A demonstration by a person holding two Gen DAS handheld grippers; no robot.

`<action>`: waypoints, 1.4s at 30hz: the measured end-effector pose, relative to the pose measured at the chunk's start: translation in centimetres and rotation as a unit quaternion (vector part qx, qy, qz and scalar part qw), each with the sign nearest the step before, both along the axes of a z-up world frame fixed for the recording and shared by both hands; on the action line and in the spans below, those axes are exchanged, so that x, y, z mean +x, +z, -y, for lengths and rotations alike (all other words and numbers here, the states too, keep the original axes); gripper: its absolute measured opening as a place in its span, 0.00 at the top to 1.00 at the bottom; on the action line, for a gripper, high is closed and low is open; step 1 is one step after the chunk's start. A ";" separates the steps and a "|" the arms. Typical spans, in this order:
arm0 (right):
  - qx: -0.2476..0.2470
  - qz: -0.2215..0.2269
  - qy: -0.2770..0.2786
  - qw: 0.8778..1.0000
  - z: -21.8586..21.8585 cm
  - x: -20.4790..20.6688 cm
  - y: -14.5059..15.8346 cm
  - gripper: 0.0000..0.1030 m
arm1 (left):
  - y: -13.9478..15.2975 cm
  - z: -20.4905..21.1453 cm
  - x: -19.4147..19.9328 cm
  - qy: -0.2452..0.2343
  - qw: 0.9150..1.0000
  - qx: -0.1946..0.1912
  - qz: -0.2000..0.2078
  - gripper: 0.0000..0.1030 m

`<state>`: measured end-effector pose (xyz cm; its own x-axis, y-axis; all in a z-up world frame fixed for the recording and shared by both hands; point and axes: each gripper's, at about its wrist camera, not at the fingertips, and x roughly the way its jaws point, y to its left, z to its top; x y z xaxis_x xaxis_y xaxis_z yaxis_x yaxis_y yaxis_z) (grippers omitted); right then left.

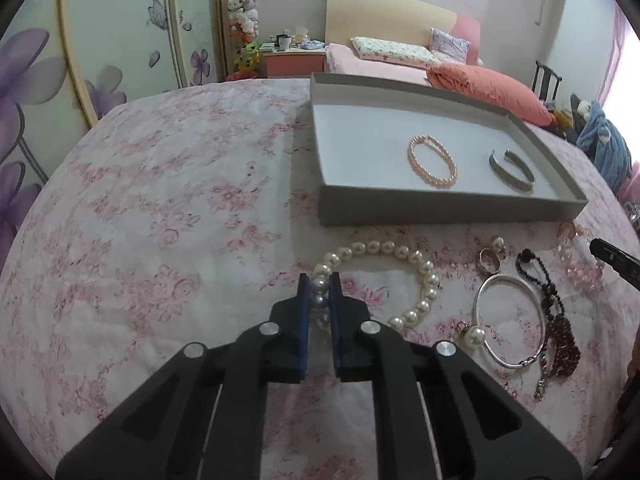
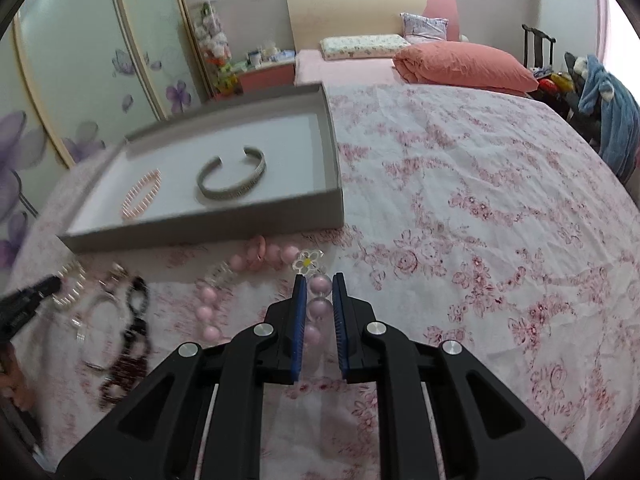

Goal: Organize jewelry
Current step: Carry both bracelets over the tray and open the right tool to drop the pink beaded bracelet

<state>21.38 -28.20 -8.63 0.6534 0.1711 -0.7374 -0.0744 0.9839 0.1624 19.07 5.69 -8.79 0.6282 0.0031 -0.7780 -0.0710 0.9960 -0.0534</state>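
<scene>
Tray (image 1: 452,210): holding peach bracelet (image 1: 432,162), silver cuff (image 1: 513,171).
Left gripper (image 1: 320,282): clamping white pearls (image 1: 416,258) before tray.
Right gripper (image 2: 319,282): pinching pink beads (image 2: 320,308).

There is one grey tray (image 1: 448,210). In it lie two pieces: one pink bracelet (image 1: 432,161) and one metal cuff (image 1: 512,170). On the cloth I count one white pearl bracelet (image 1: 384,280), one silver bangle (image 1: 508,320), one ring (image 1: 490,260), one pink bead bracelet (image 2: 248,280), and two grippers (image 1: 320,284) (image 2: 319,286). The dark bead strands (image 1: 554,320) I cannot count.
</scene>
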 end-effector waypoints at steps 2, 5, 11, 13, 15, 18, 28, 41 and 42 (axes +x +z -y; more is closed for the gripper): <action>0.022 0.014 0.003 1.000 0.1 -0.5 1.0 0.86 | 0.5 -0.3 -0.4 0.003 1.000 -0.011 0.010 0.90; 0.054 0.035 0.014 0.998 -0.2 -1.3 2.3 0.86 | 1.5 -0.5 -1.0 0.006 0.999 -0.030 0.029 0.90; 0.100 0.060 0.039 0.992 -1.6 -2.7 3.8 0.87 | 3.4 0.2 -2.2 -0.004 0.997 -0.054 0.063 0.90; 0.111 0.065 0.045 0.991 -2.1 -3.0 4.1 0.87 | 3.7 0.7 -2.5 -0.010 0.996 -0.056 0.069 0.90; 0.117 0.069 0.051 0.989 -2.4 -3.2 4.3 0.87 | 4.0 1.2 -2.7 -0.015 0.995 -0.058 0.075 0.90; 0.119 0.076 0.055 0.988 -3.1 -3.5 4.4 0.87 | 4.3 1.5 -2.9 -0.018 0.995 -0.058 0.081 0.90; 0.108 0.105 0.058 0.987 -4.2 -4.5 4.9 0.87 | 5.0 1.9 -3.5 -0.016 0.993 -0.060 0.100 0.90; 0.077 0.150 0.058 0.984 -5.1 -6.0 6.2 0.87 | 6.1 2.5 -4.7 -0.014 0.991 -0.043 0.129 0.90; 0.075 0.153 0.058 0.984 -5.1 -6.1 6.3 0.87 | 6.1 2.5 -4.8 -0.014 0.991 -0.042 0.130 0.90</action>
